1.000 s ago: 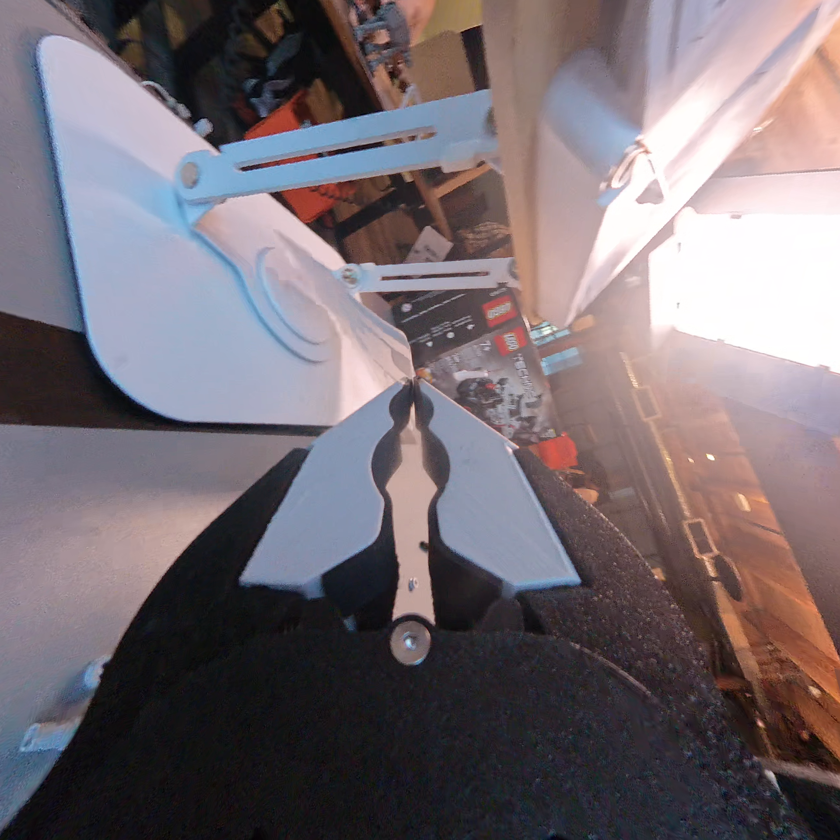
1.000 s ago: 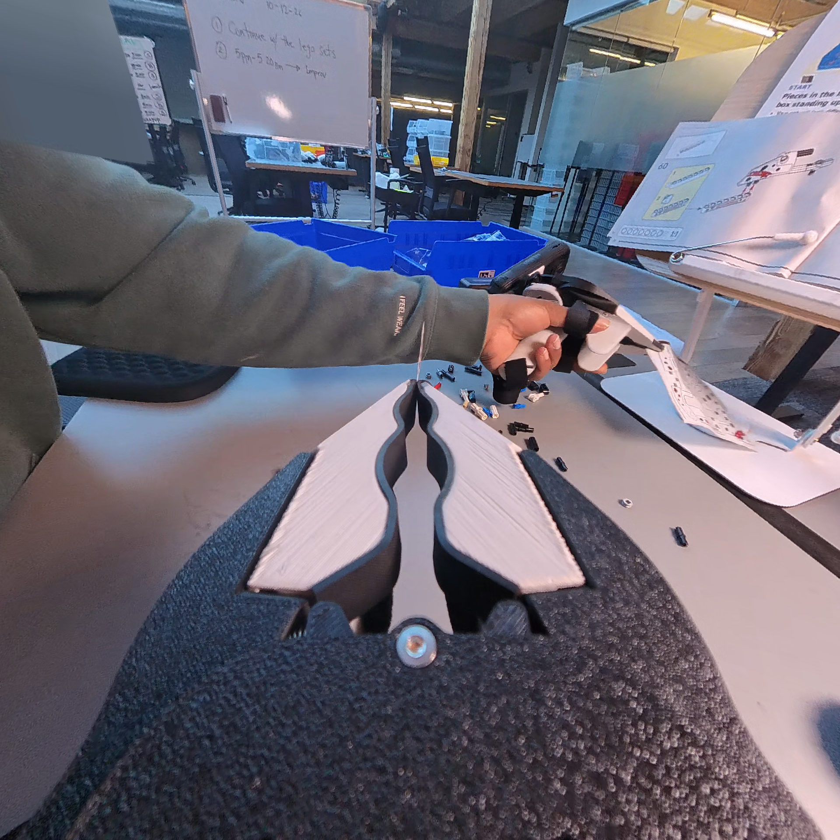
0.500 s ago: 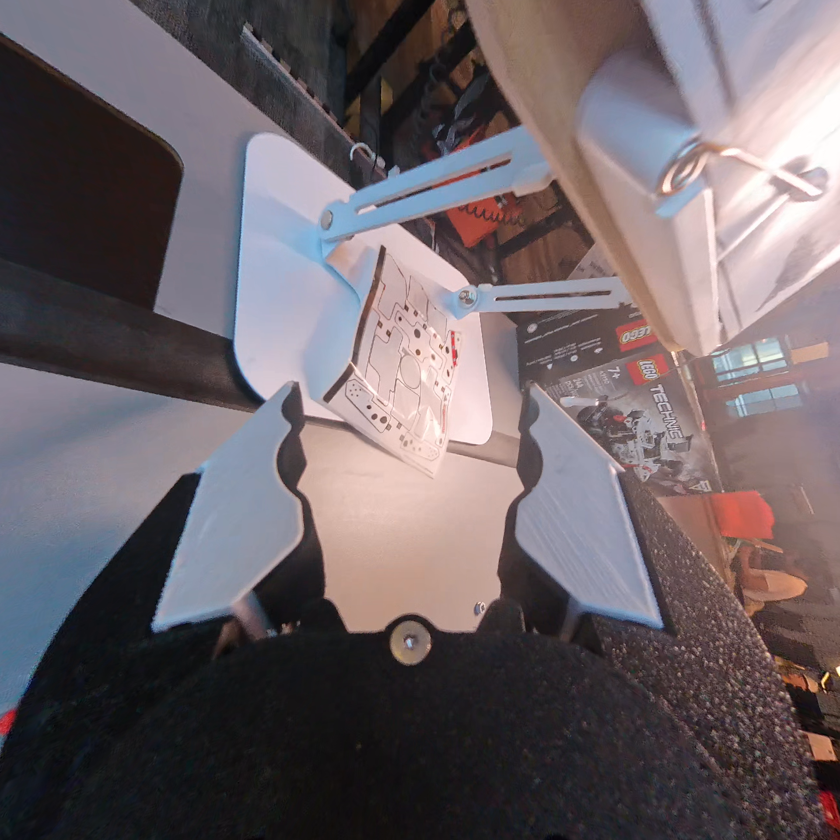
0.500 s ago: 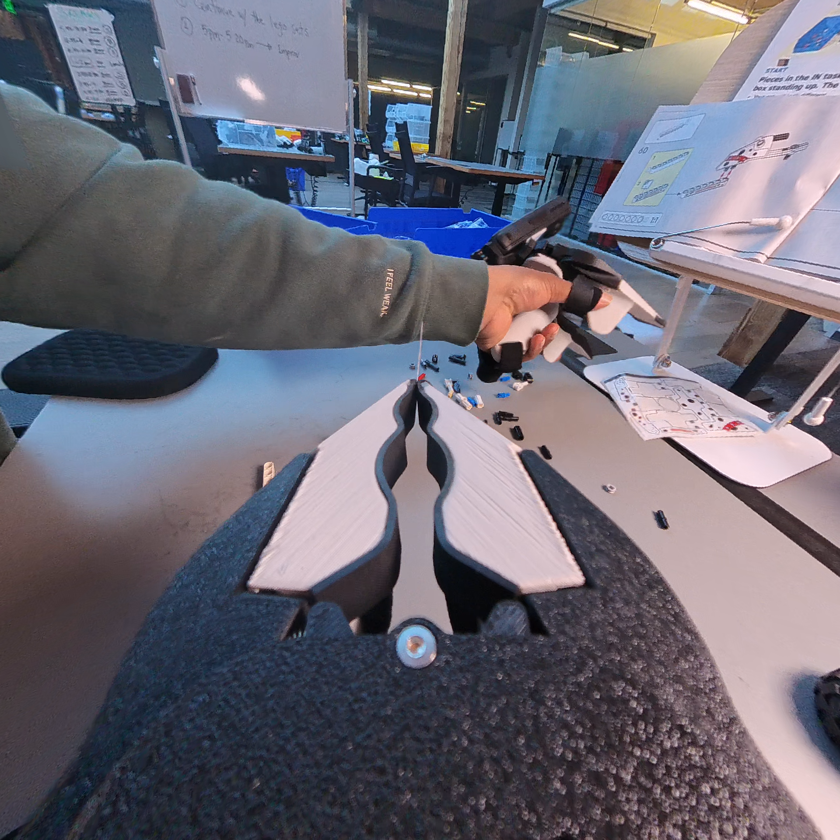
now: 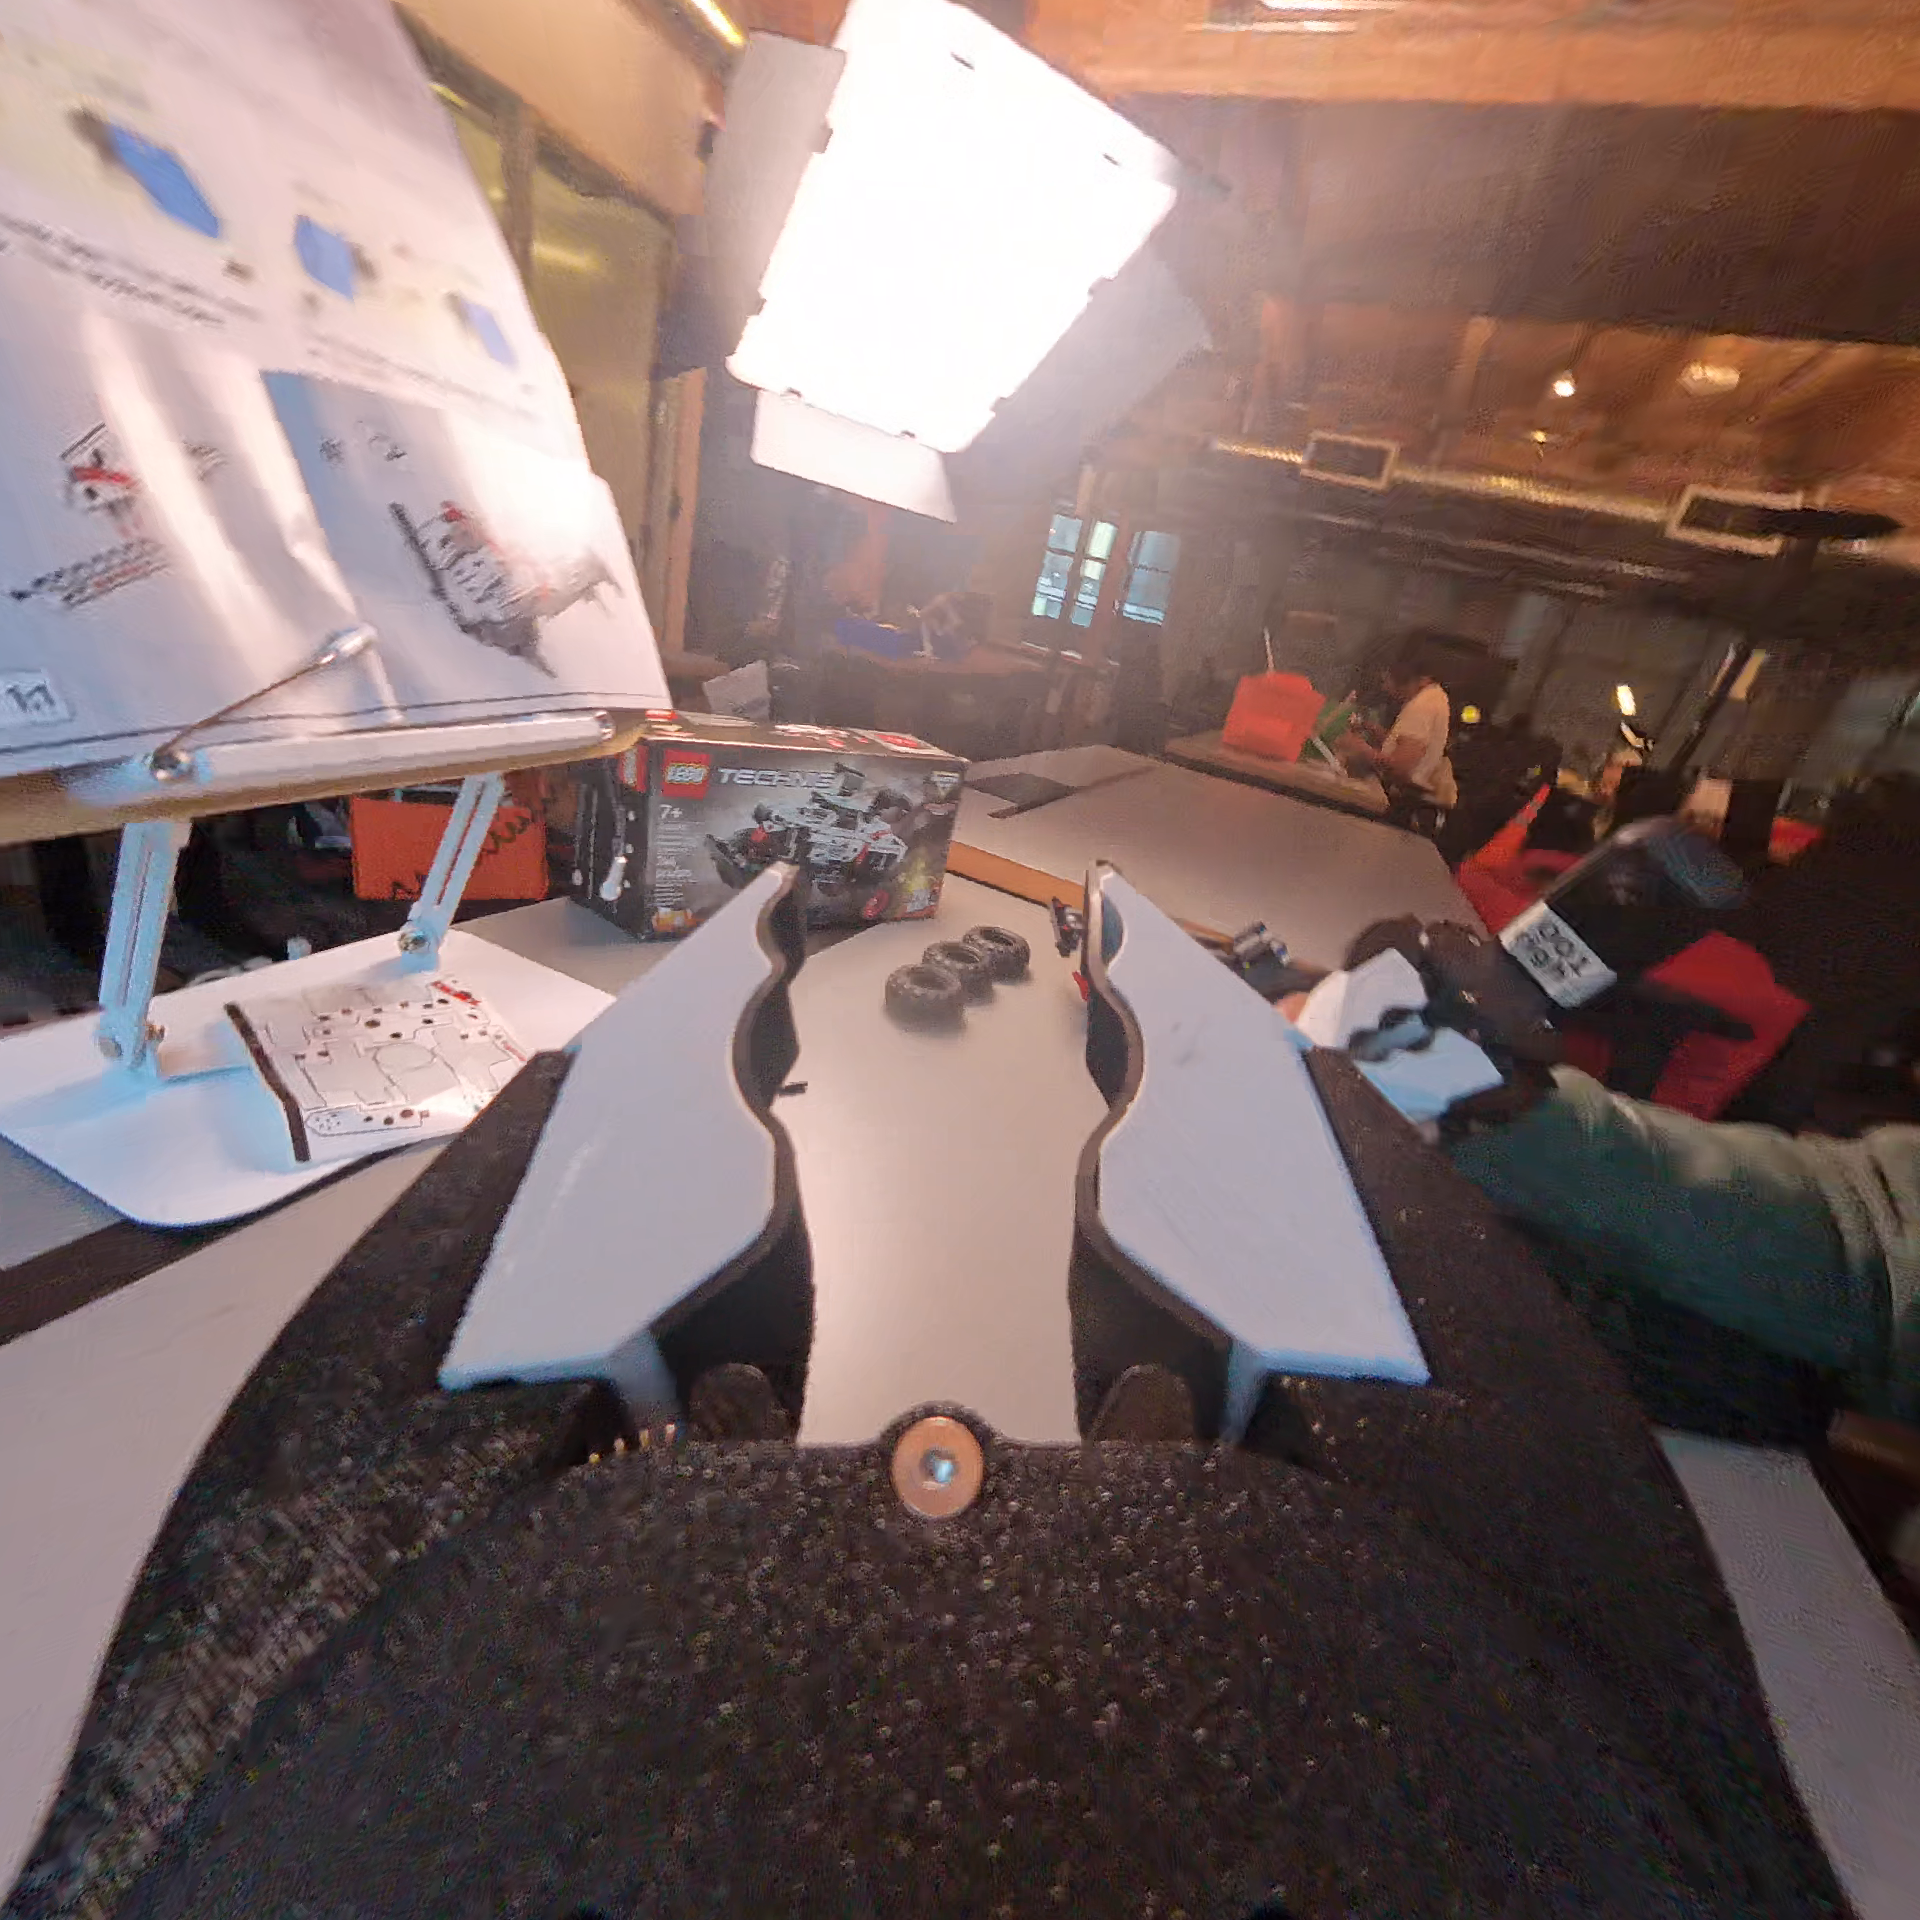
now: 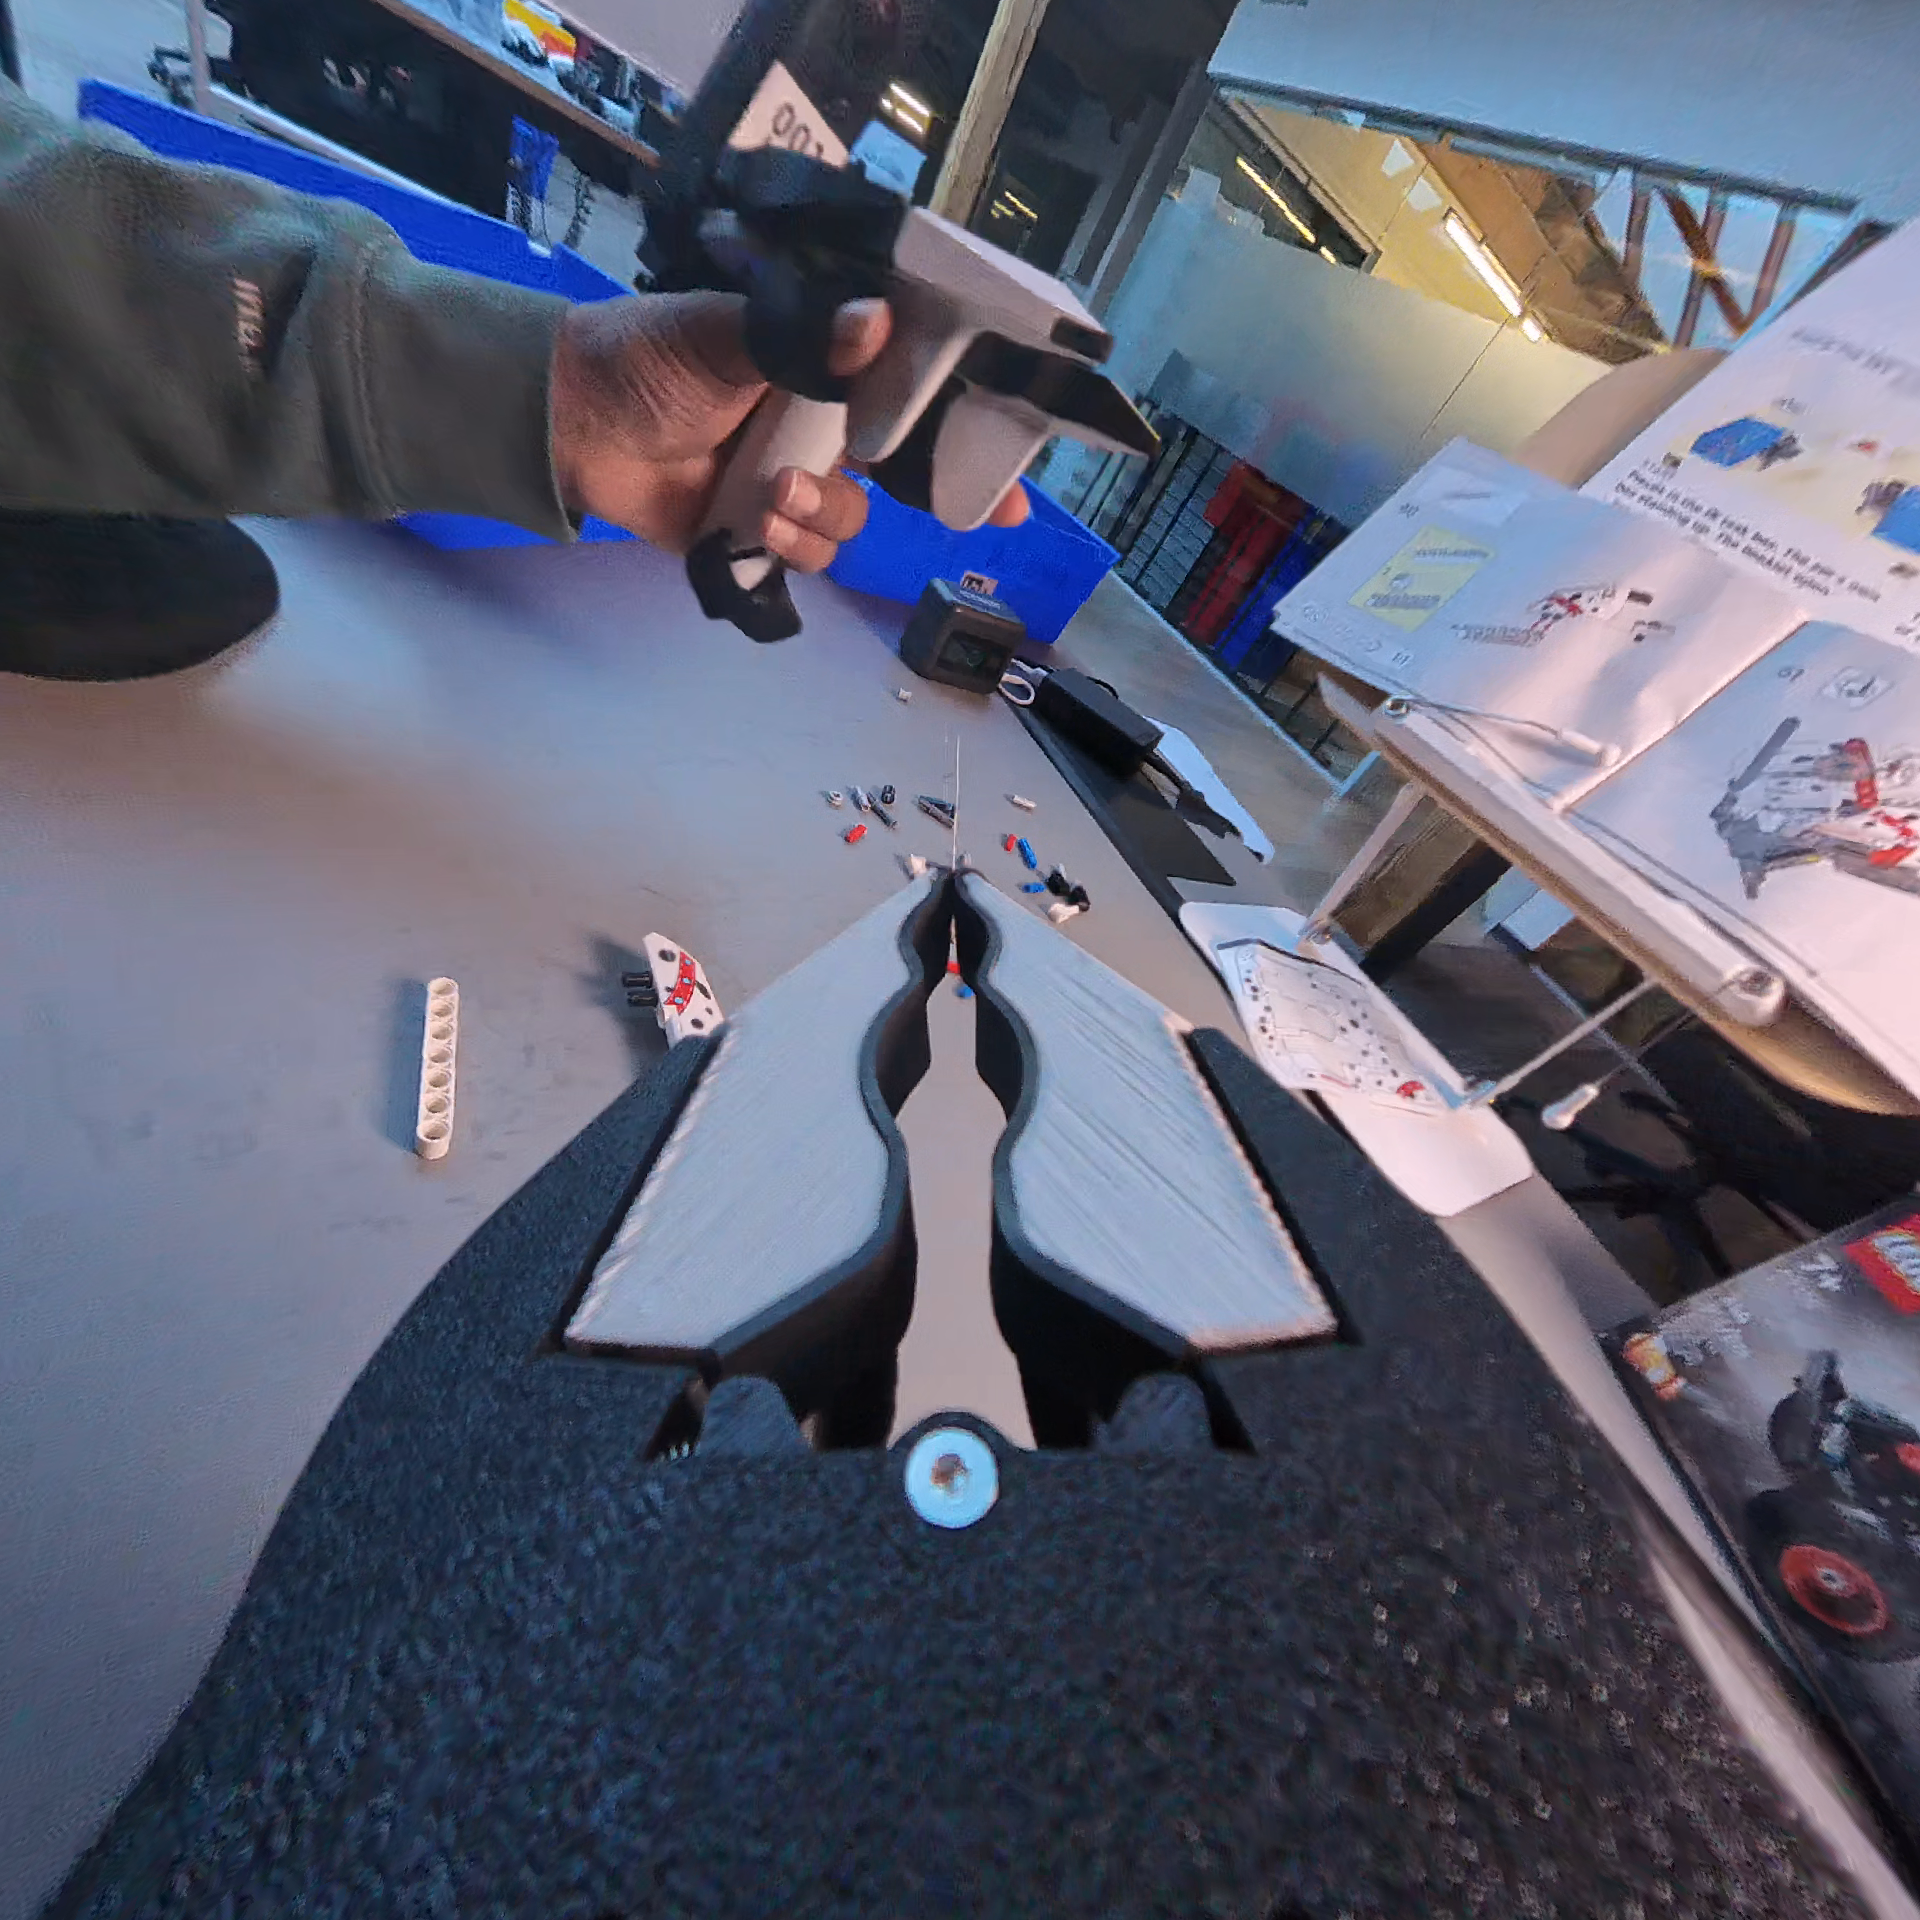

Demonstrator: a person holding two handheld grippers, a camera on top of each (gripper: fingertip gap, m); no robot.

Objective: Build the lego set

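Left gripper (image 5: 940, 894): jaws spread wide, nothing held between them; carried above the grey table (image 5: 935, 1195) by a hand (image 6: 675, 416) in a green sleeve

Right gripper (image 6: 952, 878): jaws closed tip to tip, nothing seen gripped; held low over the same table

Surface and room: a workshop hall with wooden beams, a bright light panel (image 5: 935, 218) overhead, blue bins (image 6: 956, 540) at the table's far edge

Lego box (image 5: 779, 831): stood behind the left gripper's tips, beside the white stand (image 5: 135, 1039); instruction booklet (image 5: 260, 416) propped open on the stand; sticker sheet (image 5: 364, 1049) laid on its base plate

Three black tyres (image 5: 956, 966): lined up on the table just ahead of the left gripper's tips

Loose parts: small pins (image 6: 935, 842) in red, blue, black and grey scattered ahead of the right gripper; white holed beam (image 6: 436, 1065) lying apart to the left; white decorated panel piece (image 6: 675, 987) partly hidden by the gripper body

Small black camera (image 6: 961, 644): set near the bins
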